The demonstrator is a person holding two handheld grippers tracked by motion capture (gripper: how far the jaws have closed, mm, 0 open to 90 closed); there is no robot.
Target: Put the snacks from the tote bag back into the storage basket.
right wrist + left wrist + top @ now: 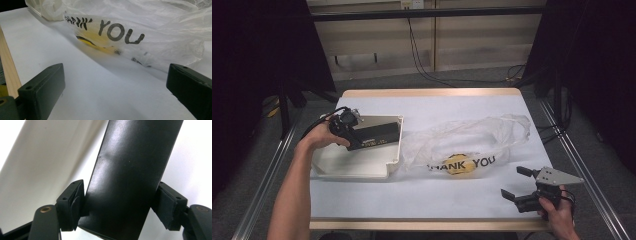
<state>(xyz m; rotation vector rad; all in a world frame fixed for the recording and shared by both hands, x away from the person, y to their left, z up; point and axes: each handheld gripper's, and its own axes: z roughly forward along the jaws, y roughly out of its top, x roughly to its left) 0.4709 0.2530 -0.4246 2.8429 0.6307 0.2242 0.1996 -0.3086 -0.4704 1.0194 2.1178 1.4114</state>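
Black box (pixel 127 175) between left gripper (pixel 122 206) fingers — over tray (pixel 362 167).

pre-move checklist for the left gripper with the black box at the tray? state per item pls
1. Black box between the left gripper pads: ok.
2. Pads pressing on the box: cannot tell; the left pad touches an edge, the right looks barely off.
3. Box over the white tray: ok.
4. Right gripper open, nothing between the jaws: ok.
5. THANK YOU plastic bag apart from the right gripper: ok.
6. Bag edge against the tray's side: not ok.
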